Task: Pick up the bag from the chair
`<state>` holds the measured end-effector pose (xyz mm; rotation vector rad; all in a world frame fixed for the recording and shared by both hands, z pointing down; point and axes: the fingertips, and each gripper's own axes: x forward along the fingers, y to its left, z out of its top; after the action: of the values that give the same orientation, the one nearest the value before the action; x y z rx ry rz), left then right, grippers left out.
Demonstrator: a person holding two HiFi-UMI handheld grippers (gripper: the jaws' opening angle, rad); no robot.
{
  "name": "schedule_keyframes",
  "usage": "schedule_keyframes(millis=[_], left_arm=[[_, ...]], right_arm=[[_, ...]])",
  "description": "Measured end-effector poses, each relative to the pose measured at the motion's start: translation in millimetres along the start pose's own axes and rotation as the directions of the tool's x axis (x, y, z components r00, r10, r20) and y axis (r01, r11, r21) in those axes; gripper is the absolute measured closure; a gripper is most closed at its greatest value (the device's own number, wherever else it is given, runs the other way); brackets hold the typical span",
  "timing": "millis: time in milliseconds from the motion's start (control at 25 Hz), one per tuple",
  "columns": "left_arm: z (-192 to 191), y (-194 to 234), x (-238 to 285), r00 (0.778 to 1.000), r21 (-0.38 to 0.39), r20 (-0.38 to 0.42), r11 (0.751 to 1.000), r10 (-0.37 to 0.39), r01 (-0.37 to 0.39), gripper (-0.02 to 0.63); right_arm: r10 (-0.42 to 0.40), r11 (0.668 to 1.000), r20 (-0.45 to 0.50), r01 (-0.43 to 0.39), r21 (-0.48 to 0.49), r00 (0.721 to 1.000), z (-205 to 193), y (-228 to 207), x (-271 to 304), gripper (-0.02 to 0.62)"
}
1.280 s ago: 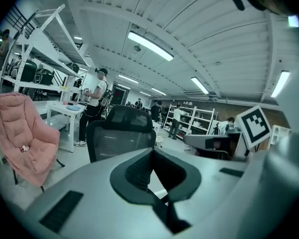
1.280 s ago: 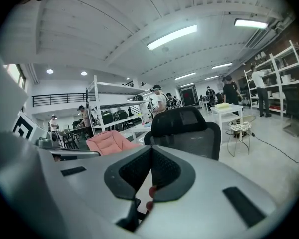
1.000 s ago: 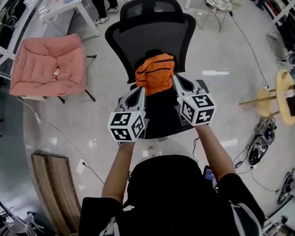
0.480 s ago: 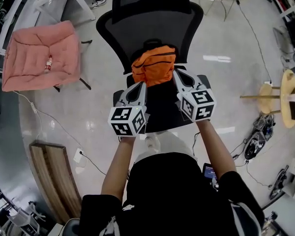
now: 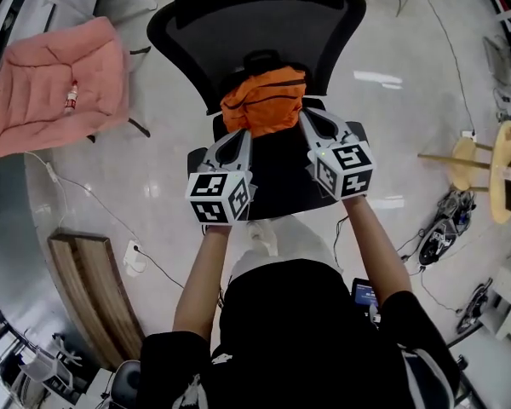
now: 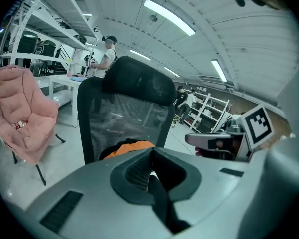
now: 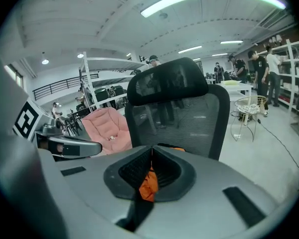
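Observation:
An orange bag (image 5: 264,100) lies at the back of a black office chair's seat (image 5: 281,177), against the mesh backrest (image 6: 124,113). My left gripper (image 5: 245,135) rests at the bag's lower left edge with its jaws shut. In the left gripper view the left gripper (image 6: 150,151) holds no cloth, and the bag (image 6: 127,147) shows just past the tips. My right gripper (image 5: 303,113) is at the bag's right side. In the right gripper view the right gripper (image 7: 152,149) is shut, with crumpled orange bag cloth (image 7: 148,183) caught between the jaws.
A pink cushioned chair (image 5: 55,83) stands on the floor to the left. A wooden bench (image 5: 98,292) lies at the lower left, with cables beside it. A round wooden stool (image 5: 502,164) is at the right. A person (image 6: 107,54) stands far off by a white table.
The view has shifted forward over the chair. Both grippers have kept their places at the bag's two sides, jaws unchanged.

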<state>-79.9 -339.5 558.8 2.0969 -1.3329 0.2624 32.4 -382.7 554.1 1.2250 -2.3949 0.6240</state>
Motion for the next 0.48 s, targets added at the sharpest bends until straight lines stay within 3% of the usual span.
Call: schedule_keyframes(millis=[480], left_arm=[[-30.0,43.9,62.9,0.995,-0.002,-0.091,0.999,0.039,-0.040,0.601]], right_arm=[[0.002,1.000,-0.106,-0.005,-0.022,0.994,-43.4,-40.1,61.1,0.592]])
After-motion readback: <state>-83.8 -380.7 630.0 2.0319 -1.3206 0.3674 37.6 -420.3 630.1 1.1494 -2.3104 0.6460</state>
